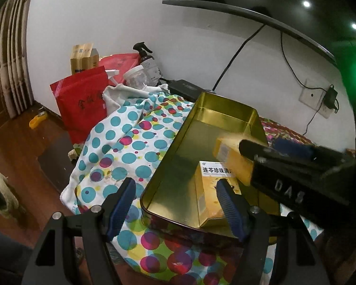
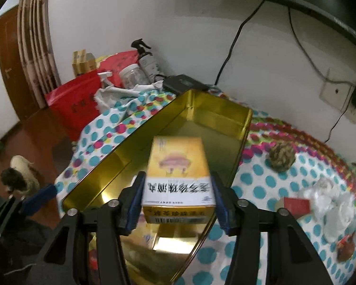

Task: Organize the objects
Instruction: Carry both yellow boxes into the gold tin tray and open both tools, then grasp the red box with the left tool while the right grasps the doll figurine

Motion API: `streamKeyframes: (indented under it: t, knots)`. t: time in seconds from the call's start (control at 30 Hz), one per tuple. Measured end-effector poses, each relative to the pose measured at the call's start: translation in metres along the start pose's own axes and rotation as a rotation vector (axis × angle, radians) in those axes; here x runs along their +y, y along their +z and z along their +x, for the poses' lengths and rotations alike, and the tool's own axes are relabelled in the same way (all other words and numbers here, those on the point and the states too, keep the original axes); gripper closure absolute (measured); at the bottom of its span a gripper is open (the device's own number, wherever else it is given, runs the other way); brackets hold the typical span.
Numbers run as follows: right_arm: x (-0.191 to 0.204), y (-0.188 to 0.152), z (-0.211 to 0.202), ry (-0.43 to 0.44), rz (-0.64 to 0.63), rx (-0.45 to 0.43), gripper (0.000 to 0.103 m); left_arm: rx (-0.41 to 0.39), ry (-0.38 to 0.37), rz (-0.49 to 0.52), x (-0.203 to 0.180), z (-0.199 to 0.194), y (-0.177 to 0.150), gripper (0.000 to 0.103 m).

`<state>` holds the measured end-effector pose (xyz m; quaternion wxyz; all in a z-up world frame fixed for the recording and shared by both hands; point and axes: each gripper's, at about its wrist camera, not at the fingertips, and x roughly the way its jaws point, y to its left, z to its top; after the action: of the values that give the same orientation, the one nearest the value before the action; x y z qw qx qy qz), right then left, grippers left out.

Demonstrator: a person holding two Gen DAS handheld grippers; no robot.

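Gold tin tray (image 1: 178, 166), open-topped, on the dotted cloth (image 1: 121, 142); every place below given relative to this tray.

Inside the tray, at its near end: one yellow medicine box (image 1: 211, 199) lying flat on the tray floor, white label upward.

Above the tray's near half: a second yellow box (image 2: 176, 173), clamped between the two blue pads (image 2: 134, 204) of the right gripper (image 2: 178, 199), held clear of the tray floor, label toward the camera and upside down. Slightly blurred in both views.

At the tray's near end: left gripper (image 1: 175, 204), fingers spread wide, nothing between them. One blue pad over the cloth just outside the tray's left wall, the other over the flat box.

Right of the tray on the cloth: a brownish woven ball (image 2: 282, 153), a small red box (image 2: 296, 205), crumpled white plastic (image 2: 330, 197).

Beyond the tray's far end: a black flat device (image 1: 186, 87) against the wall.

Left of and behind the tray: a red bag (image 1: 83, 104), a clear jar (image 1: 135, 76), a dark spray bottle (image 1: 148, 60), stacked yellow cartons (image 1: 83, 57).
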<state>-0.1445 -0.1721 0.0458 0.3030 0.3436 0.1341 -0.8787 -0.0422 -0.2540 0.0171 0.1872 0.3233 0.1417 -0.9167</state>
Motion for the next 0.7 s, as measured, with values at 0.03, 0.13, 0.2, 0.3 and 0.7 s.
streamKeyframes:
  t: [0.03, 0.13, 0.2, 0.3, 0.7]
  knots:
    - [-0.002, 0.002, -0.001, 0.007, 0.008, -0.009, 0.040, 0.003, -0.001, 0.000, 0.000, 0.001, 0.000, 0.031]
    - [-0.009, 0.007, -0.006, 0.007, 0.018, -0.024, 0.040, 0.001, -0.004, 0.001, -0.002, 0.001, -0.001, 0.031]
    - [-0.018, 0.006, -0.013, 0.001, 0.023, -0.040, 0.040, -0.012, 0.002, 0.008, -0.005, -0.001, -0.001, 0.031]
    - [-0.044, -0.007, -0.032, -0.026, 0.076, -0.074, 0.027, -0.023, -0.011, 0.029, -0.013, -0.002, -0.002, 0.031]
    - [-0.207, -0.147, -0.095, -0.263, 0.324, -0.062, 0.022, -0.058, -0.237, 0.185, -0.108, -0.026, -0.034, 0.031]
